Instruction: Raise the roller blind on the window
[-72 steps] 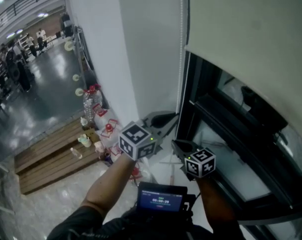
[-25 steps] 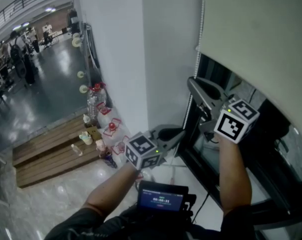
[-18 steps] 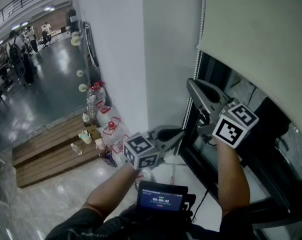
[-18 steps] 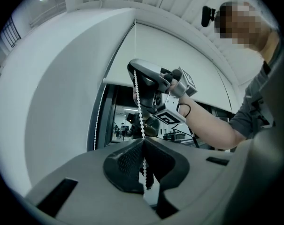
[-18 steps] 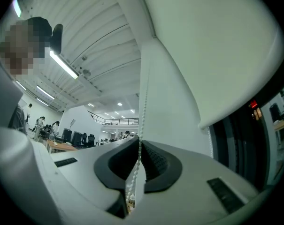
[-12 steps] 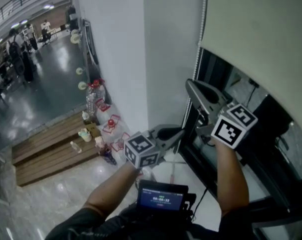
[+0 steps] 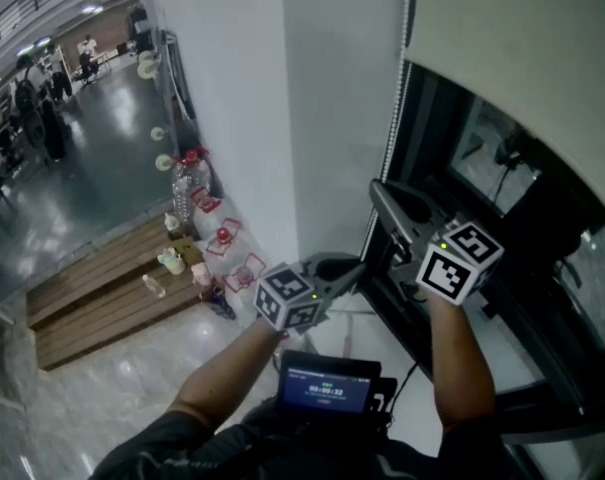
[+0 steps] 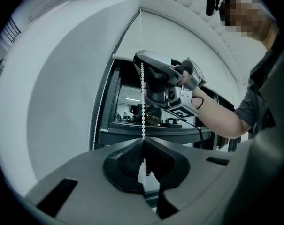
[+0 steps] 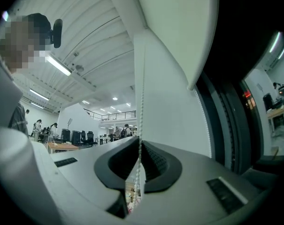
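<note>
Head view has both my claws stacked on the one bead chain, which hangs down the left edge of the window, between the white wall and the dark window frame. The chain's long axis is plumb, top to bottom, and that line is what the next pull has to follow. My right claw sits higher on it and my left claw sits just below, close but not touching. In the left gripper view the beads drop straight from the right claw above into my left claw, whose jaws are pinched narrow on the strand. In the right gripper view my right claw is nipped just as tight on the same strand, which rises straight ahead of it toward the top of the blind. A second strand runs apart from mine, close along the frame; neither claw touches it. The roller blind is partly up, its lower hem slanting across the upper glass, with a good stretch of pane bare beneath. As I judge it, the right claw, being the upper one, has the longer run downward. The left is already low and close to my body, so it is likely the one to let go and reach above.
</note>
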`<action>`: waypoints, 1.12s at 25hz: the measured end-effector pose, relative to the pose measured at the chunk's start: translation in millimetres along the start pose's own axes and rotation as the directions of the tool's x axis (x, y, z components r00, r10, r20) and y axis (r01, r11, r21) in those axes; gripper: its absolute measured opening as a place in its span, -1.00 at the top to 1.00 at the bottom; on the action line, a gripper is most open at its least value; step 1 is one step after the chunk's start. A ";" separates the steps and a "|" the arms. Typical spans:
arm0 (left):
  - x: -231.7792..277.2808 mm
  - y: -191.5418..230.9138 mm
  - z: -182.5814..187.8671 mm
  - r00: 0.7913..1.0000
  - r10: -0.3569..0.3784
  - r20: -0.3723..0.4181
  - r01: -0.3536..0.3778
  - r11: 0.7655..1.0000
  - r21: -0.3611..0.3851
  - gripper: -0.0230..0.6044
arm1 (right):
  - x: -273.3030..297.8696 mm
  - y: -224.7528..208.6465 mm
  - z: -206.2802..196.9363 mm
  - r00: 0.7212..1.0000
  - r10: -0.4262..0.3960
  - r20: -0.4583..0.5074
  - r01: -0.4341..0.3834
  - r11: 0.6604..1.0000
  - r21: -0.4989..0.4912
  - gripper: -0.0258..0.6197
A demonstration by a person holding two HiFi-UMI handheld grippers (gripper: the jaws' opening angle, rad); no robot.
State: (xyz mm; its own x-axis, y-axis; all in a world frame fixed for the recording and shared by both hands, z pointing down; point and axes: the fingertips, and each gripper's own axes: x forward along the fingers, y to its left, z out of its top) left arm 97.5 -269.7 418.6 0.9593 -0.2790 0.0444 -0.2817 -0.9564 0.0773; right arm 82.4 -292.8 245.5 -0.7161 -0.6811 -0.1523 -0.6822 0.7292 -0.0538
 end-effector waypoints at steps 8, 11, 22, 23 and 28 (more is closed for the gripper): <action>0.6 -2.7 -23.3 0.999 -0.017 -0.036 0.016 1.000 -0.018 0.90 | -4.9 3.0 -26.7 0.999 -0.013 -0.034 0.013 1.000 0.007 0.87; -1.5 -3.0 -32.8 0.998 -0.015 -0.057 0.015 1.000 0.012 0.90 | -4.4 5.8 -39.3 0.999 -0.018 -0.051 0.018 1.000 0.008 0.87; -32.8 24.3 -39.4 0.994 0.101 -0.047 -0.104 0.993 -0.058 0.89 | -4.3 1.7 -62.9 0.996 -0.030 -0.086 0.035 0.998 0.054 0.88; -39.8 27.8 -32.1 0.993 0.116 -0.036 -0.118 0.990 -0.076 0.87 | -4.9 0.6 -63.1 0.996 -0.031 -0.084 0.036 0.997 0.062 0.88; -74.6 23.9 34.5 0.993 0.097 0.064 -0.099 0.995 0.028 0.77 | -7.9 -5.3 -63.8 0.994 -0.052 -0.094 0.059 0.996 0.067 0.88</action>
State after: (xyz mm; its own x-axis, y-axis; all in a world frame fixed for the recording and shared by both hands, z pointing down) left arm 19.9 -274.7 382.8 0.9269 -0.3751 -0.0125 -0.3743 -0.9262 0.0449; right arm 82.3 -295.5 310.0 -0.6902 -0.7215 -0.0555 -0.7117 0.6906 -0.1289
